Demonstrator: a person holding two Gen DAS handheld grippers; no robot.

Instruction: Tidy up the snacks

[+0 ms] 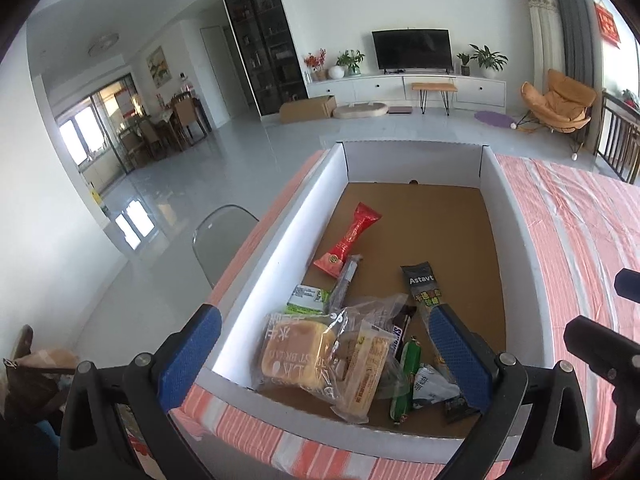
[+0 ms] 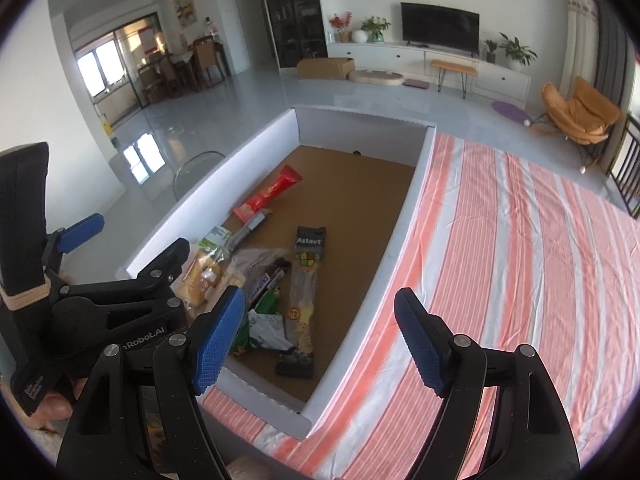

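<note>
A white-walled cardboard box [image 1: 280, 240] [image 2: 404, 216] with a brown floor sits on the striped table. Inside lie several snacks: a milk toast bread pack [image 1: 296, 356], a cracker pack [image 1: 364, 372], a Snickers bar [image 1: 400, 334] [image 2: 264, 282], a green sausage [image 1: 406, 376], a black Astavt stick pack [image 1: 424, 292] [image 2: 306, 280] and a red wrapped snack [image 1: 352, 236] [image 2: 270, 194]. My left gripper [image 1: 324, 360] is open and empty above the near pile. My right gripper [image 2: 320, 340] is open and empty over the box's near right corner.
The table wears a pink and white striped cloth [image 2: 520, 260]. A clear-backed chair [image 1: 220, 236] stands left of the table. The right gripper's body [image 1: 600, 352] shows at the right edge of the left view. A living room with a TV lies beyond.
</note>
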